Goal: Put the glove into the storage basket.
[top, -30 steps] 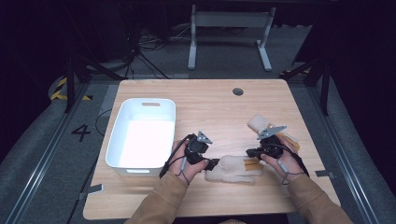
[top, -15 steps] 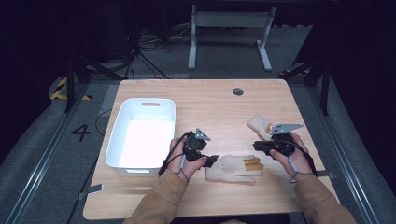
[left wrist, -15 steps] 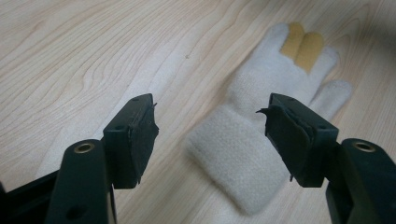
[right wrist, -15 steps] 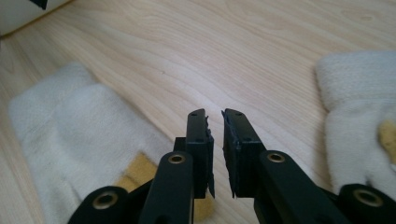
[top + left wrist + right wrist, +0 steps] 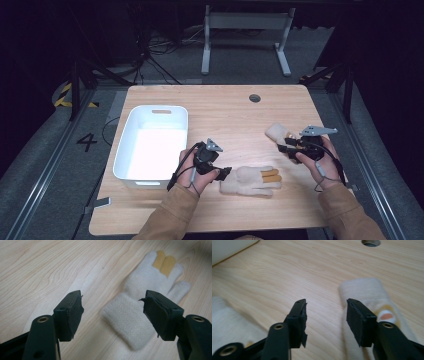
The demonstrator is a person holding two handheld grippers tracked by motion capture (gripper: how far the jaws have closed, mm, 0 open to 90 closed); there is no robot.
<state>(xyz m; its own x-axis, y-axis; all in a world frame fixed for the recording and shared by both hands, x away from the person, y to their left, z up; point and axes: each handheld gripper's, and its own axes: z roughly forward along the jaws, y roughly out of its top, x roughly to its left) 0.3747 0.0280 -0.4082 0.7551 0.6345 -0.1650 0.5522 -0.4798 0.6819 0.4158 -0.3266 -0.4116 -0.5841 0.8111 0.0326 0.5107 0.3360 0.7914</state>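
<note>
- Gloves are what your hands are on: the near glove (image 5: 250, 180) lies flat on the counter (image 5: 225, 112), cuff toward your left gripper (image 5: 226, 173).
- Your left gripper has closed in on that cuff since a second ago; its fingers (image 5: 72, 312) stand open, one on either side of the cuff (image 5: 127, 322), gripping nothing yet.
- Your right gripper (image 5: 283, 145) has swung out from the near glove to the second glove (image 5: 276, 133), farther right; its fingers (image 5: 359, 320) are spread, one over the fabric, empty.
- Both grasps look imminent, so I judge the pick-up hasn't begun.
- White bin (image 5: 131, 145) sits beyond, left, likely the destination.
</note>
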